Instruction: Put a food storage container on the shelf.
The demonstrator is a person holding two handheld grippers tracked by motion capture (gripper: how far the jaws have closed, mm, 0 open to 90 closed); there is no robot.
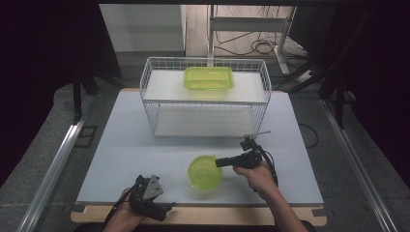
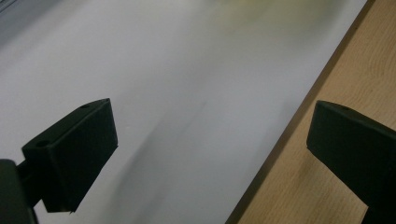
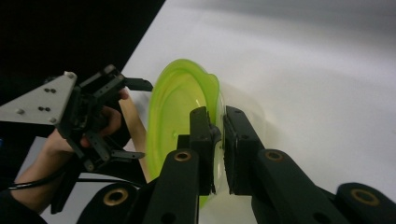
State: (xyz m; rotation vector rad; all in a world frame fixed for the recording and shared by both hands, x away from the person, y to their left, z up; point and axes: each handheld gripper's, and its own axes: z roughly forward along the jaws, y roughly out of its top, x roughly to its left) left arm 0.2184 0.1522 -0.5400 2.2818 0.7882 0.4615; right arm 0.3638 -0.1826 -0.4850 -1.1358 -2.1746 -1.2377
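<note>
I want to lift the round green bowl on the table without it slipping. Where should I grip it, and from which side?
Grip the round green bowl by its thin rim, one jaw inside and one outside, coming in level from its right side. The wall is thin and the body too wide to span. The right gripper already pinches the rim this way.

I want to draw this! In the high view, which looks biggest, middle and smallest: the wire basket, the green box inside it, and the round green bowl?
1. wire basket
2. green box
3. round green bowl, though it sits nearer the camera
</note>
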